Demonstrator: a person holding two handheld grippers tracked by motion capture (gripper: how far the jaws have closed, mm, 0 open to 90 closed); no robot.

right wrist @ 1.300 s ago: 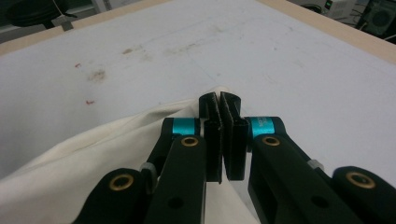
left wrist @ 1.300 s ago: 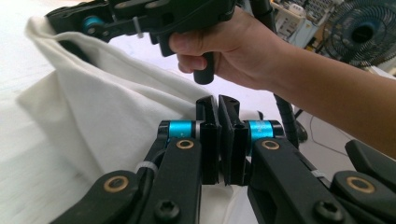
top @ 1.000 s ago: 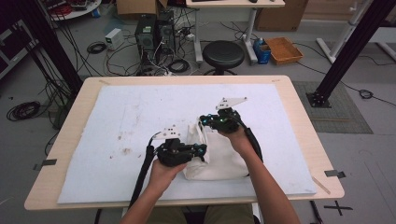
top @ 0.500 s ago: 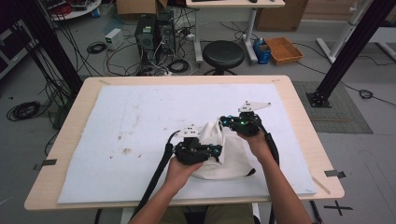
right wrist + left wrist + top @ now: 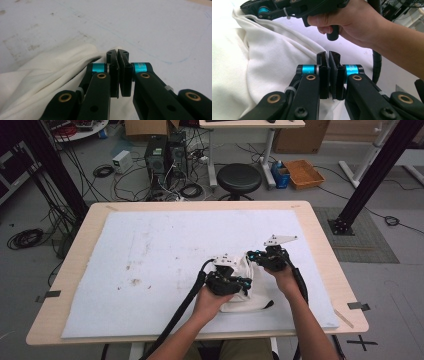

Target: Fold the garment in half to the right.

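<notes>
A crumpled white cloth [image 5: 252, 295] lies on the white mat near the table's front edge, right of centre. My left gripper [image 5: 245, 281] rests on the cloth's left part, its jaws pressed together with cloth [image 5: 262, 70] beside and under them. My right gripper [image 5: 252, 255] is at the cloth's far corner, jaws together at a folded edge of the cloth [image 5: 57, 67]. In the left gripper view the right gripper [image 5: 294, 7] crosses the top, held by a hand [image 5: 352, 22]. The fabric inside either pair of jaws is hidden.
The white mat [image 5: 165, 245] covers a wooden table [image 5: 325, 245] and has brown stains [image 5: 132, 281] at its left. Beyond the far edge stand a black stool [image 5: 239, 177], computer towers [image 5: 165, 155], floor cables and an orange box [image 5: 303, 172].
Both hands and the cloth have shifted to the right along the front of the mat. The cloth is more bunched between the two grippers.
</notes>
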